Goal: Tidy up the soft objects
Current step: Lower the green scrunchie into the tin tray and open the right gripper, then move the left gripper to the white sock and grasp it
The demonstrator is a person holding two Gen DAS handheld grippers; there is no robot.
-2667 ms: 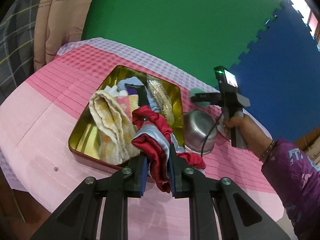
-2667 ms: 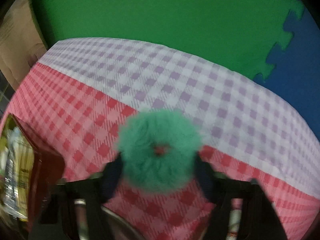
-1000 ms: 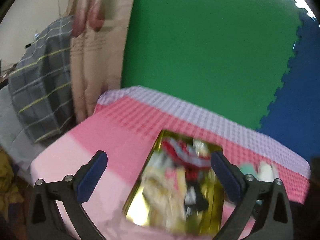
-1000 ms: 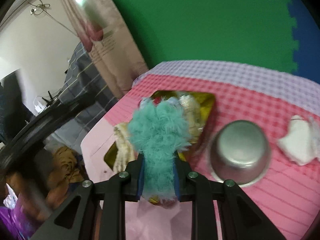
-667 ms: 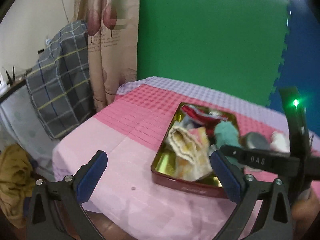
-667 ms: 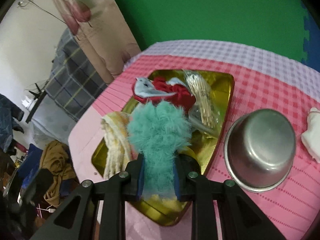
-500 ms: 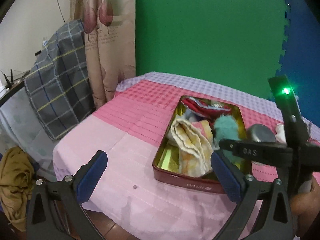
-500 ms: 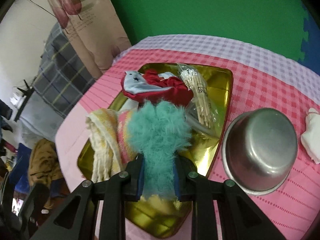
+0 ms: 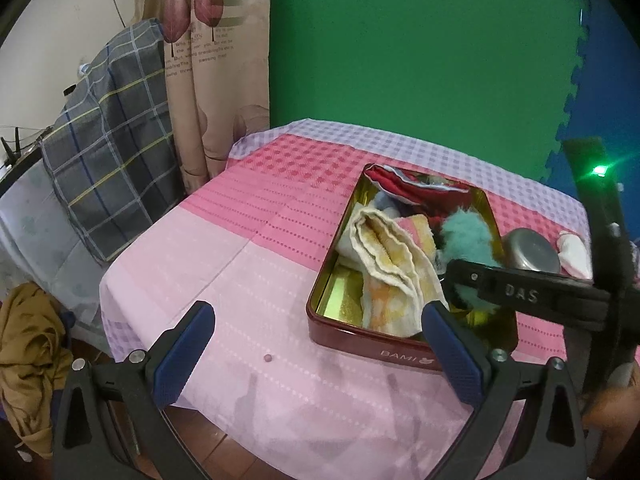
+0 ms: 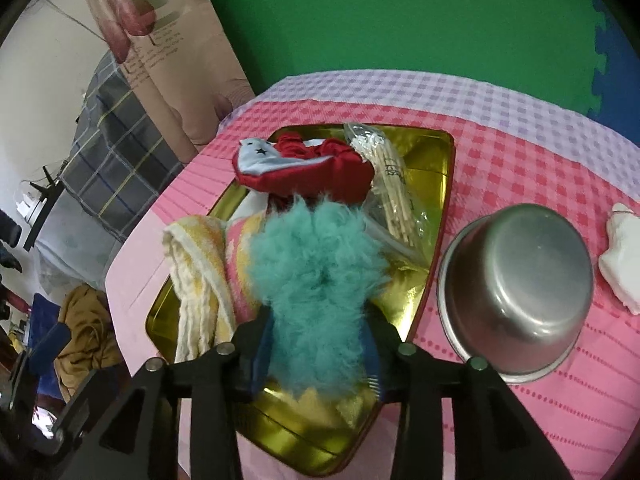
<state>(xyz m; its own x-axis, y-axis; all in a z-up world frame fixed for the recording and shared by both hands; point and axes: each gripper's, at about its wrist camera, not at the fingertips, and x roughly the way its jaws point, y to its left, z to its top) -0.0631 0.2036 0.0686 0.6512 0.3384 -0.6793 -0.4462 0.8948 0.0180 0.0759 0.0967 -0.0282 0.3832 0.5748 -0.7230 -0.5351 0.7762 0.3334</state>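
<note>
My right gripper [image 10: 316, 356] is shut on a fluffy teal scrunchie [image 10: 316, 272] and holds it low over the gold tin [image 10: 446, 168]; the scrunchie also shows in the left wrist view [image 9: 466, 240]. The tin [image 9: 332, 276] holds a yellow-white towel [image 9: 388, 256], a red and grey cloth [image 10: 304, 168] and a bag of wooden sticks [image 10: 392, 184]. My left gripper [image 9: 316, 340] is open and empty, held back above the table's near edge, apart from the tin.
An upturned steel bowl [image 10: 516, 276] stands right of the tin, with a white cloth [image 10: 622, 264] beyond it. A checked pink cloth covers the table [image 9: 248, 264]. A plaid blanket [image 9: 108, 176] and curtain lie off the left edge.
My left gripper let go of the red cloth into the tin, opened and drew back. My right gripper carried the teal scrunchie from the table's far side over the tin and lowered it.
</note>
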